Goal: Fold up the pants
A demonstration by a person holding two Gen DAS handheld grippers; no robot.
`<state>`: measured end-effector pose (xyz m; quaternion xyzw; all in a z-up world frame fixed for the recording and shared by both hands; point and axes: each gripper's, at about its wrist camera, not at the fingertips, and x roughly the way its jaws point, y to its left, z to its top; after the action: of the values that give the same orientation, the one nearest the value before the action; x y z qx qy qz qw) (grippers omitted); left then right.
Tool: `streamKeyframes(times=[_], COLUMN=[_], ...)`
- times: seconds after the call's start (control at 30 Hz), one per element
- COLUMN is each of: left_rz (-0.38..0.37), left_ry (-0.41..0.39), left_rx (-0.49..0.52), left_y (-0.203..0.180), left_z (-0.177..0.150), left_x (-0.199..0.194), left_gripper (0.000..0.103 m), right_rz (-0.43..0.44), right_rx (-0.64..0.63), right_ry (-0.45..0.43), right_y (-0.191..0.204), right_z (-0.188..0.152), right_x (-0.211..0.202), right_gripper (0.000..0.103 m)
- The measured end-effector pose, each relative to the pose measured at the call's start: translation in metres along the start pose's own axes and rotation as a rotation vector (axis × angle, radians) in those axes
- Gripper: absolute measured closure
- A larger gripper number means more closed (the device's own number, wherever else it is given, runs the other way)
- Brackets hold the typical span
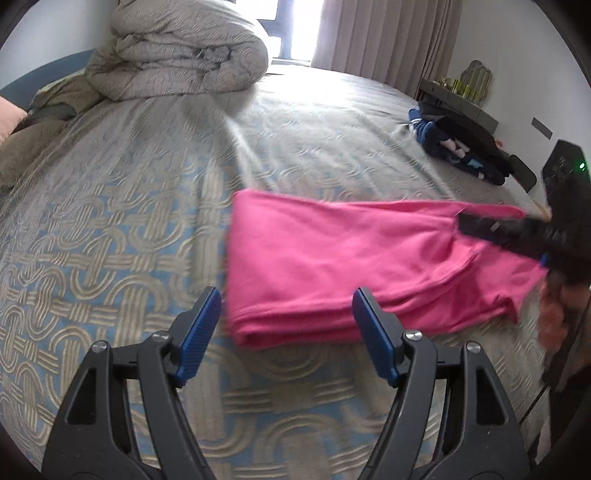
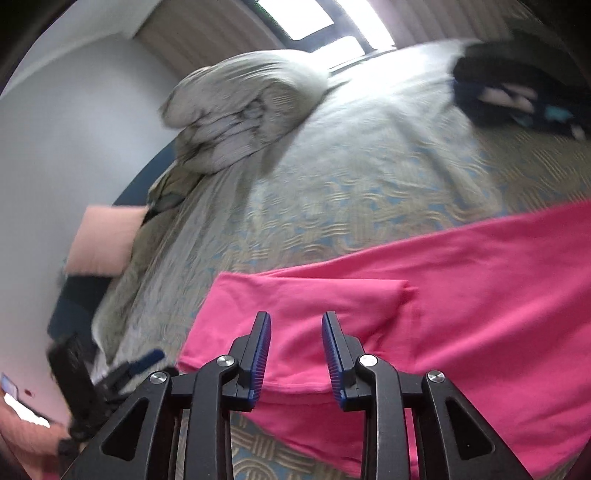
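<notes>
With both the left gripper (image 1: 286, 314) and right gripper (image 2: 295, 350) parted and empty, lift clear of the folded bright-pink fabric pants (image 1: 332, 258) without snagging.

Folded pink pants (image 2: 424, 295) (beneath parted right gripper (image 2: 296, 354))

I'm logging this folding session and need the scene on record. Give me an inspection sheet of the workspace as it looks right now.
Surface: bed with a patterned grey-blue cover.
Job's things: pink pants lie folded on the cover.
Clutter: rolled duvet at the far end; dark clothes pile by the far right edge; pink pillow.
Grippers: left gripper open, nothing between its fingers; right gripper open above the pants, not pinching them.
Cables: thin dark cord, partly seen.
Surroundings: curtains, bright window.
</notes>
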<state>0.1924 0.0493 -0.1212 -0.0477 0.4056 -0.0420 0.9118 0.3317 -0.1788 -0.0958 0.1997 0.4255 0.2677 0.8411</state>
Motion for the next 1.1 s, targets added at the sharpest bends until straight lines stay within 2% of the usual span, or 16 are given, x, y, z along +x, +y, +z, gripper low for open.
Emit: streamKeyframes(times=[0.1, 0.2, 0.23, 0.3, 0.4, 0.6, 0.77, 0.83, 0.97, 1.1], left_rz=[-0.004, -0.001, -0.001, -0.001, -0.003, 0.003, 0.012, 0.012, 0.016, -0.002], left_ry=[0.009, 0.022, 0.025, 0.033, 0.041, 0.058, 0.049, 0.031, 0.006, -0.004], left_rx=[-0.007, -0.007, -0.006, -0.003, 0.007, 0.046, 0.044, 0.032, 0.016, 0.014], left_y=[-0.010, -0.015, -0.018, -0.022, -0.035, -0.053, -0.046, -0.036, -0.022, -0.026], left_z=[0.004, 0.008, 0.008, 0.010, 0.014, 0.012, 0.009, 0.011, 0.013, 0.015], left_x=[0.007, 0.015, 0.017, 0.021, 0.028, 0.036, 0.027, 0.016, 0.001, -0.002], left_gripper=[0.029, 0.029, 0.029, 0.029, 0.029, 0.029, 0.029, 0.029, 0.029, 0.029], right_rz=[-0.045, -0.099, -0.105, -0.078, -0.056, -0.123, -0.149, -0.153, -0.139, -0.193], right_rx=[-0.012, 0.023, 0.044, 0.085, 0.100, 0.027, 0.009, 0.012, 0.075, 0.155], right_ry=[0.065, 0.097, 0.103, 0.099, 0.098, 0.110, 0.108, 0.077, -0.007, -0.059], right_y=[0.000, -0.017, -0.025, -0.041, -0.050, -0.040, -0.035, -0.033, -0.049, -0.083], right_z=[-0.008, -0.020, -0.024, -0.032, -0.036, -0.037, -0.038, -0.038, -0.038, -0.043], right_x=[0.019, 0.023, 0.021, 0.014, 0.008, 0.004, -0.006, -0.020, -0.066, -0.108], right_gripper=[0.074, 0.076, 0.079, 0.095, 0.099, 0.099, 0.094, 0.092, 0.080, 0.078])
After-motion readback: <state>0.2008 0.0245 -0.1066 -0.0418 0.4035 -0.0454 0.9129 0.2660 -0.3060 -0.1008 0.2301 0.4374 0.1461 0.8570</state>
